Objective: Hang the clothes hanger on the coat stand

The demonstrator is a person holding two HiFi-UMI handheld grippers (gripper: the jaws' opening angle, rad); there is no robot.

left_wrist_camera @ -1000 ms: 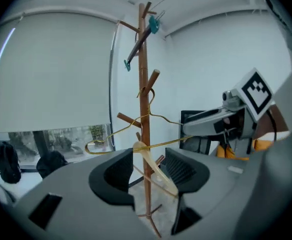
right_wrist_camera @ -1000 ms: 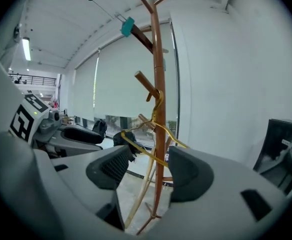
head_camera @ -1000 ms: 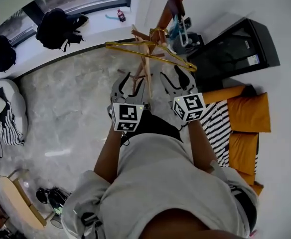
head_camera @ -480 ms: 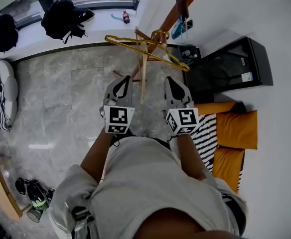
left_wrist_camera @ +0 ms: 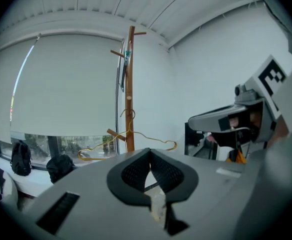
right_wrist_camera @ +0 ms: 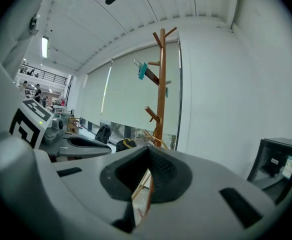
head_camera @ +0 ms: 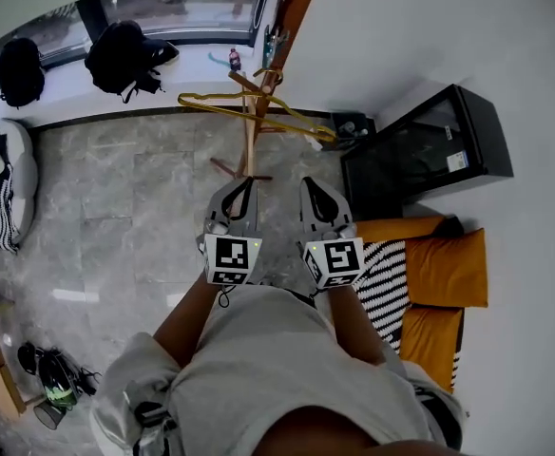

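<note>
Nothing reads clearly (the label (head_camera: pixel 459 161) on the black cabinet (head_camera: pixel 401 174) is too small).

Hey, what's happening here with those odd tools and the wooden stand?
A person holds a hand-held gripper in each hand. The gold clothes hanger hangs on the wooden coat stand. The left hand-held gripper and the right hand-held gripper are both shut and empty, held short of the stand.

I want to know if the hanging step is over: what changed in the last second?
The left gripper and the right gripper closed their open jaws on nothing and drew back from the coat stand toward the person. Nothing was picked up. The yellow hanger stayed hung on the stand's peg, untouched.
</note>
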